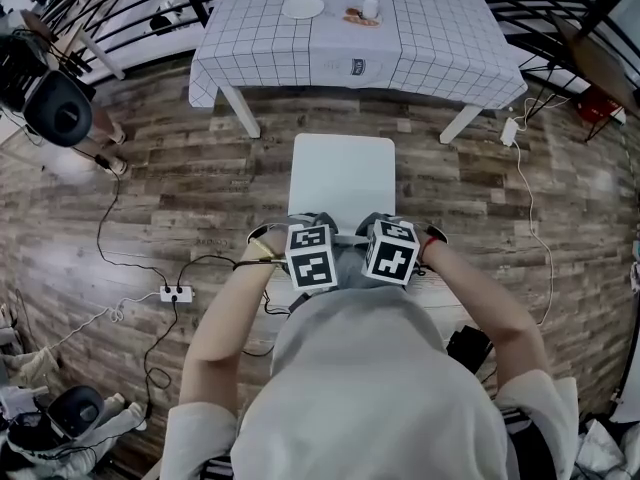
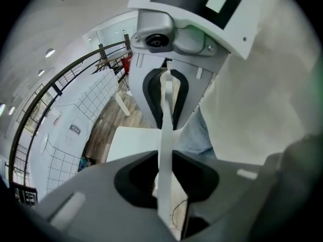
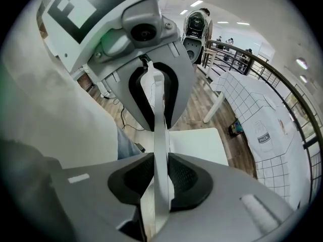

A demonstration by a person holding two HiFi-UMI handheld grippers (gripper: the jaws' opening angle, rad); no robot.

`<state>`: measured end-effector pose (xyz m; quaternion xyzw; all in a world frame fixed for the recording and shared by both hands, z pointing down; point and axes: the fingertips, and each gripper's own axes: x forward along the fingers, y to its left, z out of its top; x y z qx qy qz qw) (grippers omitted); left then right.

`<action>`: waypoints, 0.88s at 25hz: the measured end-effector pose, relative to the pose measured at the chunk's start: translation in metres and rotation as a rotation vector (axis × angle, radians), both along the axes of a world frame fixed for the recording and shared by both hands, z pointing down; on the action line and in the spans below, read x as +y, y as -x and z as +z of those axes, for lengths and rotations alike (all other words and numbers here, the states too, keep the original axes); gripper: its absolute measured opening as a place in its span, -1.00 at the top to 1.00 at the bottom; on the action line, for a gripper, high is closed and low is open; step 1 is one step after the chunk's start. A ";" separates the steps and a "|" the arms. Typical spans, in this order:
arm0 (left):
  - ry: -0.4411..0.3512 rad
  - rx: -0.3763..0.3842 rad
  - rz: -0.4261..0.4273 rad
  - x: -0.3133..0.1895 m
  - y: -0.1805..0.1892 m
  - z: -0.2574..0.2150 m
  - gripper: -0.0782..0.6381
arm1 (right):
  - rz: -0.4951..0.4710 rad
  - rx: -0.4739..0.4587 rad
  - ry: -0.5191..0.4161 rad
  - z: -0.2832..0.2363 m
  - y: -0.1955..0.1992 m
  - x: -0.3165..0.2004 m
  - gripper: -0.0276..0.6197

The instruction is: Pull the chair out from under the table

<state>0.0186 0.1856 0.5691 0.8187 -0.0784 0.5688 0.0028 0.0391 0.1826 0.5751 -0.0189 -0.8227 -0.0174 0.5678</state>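
Note:
The white chair's seat (image 1: 341,176) stands on the wood floor, a little out from the table (image 1: 430,38) with its checked cloth. The chair's thin white backrest edge (image 2: 165,135) runs upright between both grippers' jaws. My left gripper (image 2: 166,178) is shut on that edge, its dark pads against either face. My right gripper (image 3: 160,180) grips the same edge (image 3: 159,135) beside it. In the head view both marker cubes sit side by side at the chair's near end, the left gripper (image 1: 311,243) next to the right gripper (image 1: 390,238). The fingertips are hidden under the cubes there.
A white plate (image 1: 303,7) and some food (image 1: 360,14) lie on the table. A power strip (image 1: 176,293) and cables trail on the floor at the left, a white cable and adapter (image 1: 509,130) at the right. Black railings ring the far side.

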 end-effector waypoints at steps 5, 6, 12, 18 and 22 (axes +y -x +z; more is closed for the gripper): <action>0.002 -0.007 0.004 0.002 0.001 -0.010 0.56 | 0.019 -0.019 0.021 -0.012 -0.003 0.000 0.67; 0.003 -0.008 0.006 0.002 0.001 -0.012 0.56 | 0.019 -0.018 0.021 -0.013 -0.004 0.000 0.67; 0.015 0.000 -0.010 0.003 0.001 -0.023 0.62 | 0.054 -0.044 0.002 -0.030 -0.006 -0.007 0.91; -0.007 0.086 -0.068 -0.010 -0.007 -0.041 0.75 | 0.110 -0.070 -0.028 -0.036 -0.009 -0.023 0.91; -0.041 0.125 -0.129 -0.026 -0.007 -0.045 0.75 | 0.167 -0.112 -0.028 -0.041 -0.006 -0.031 0.91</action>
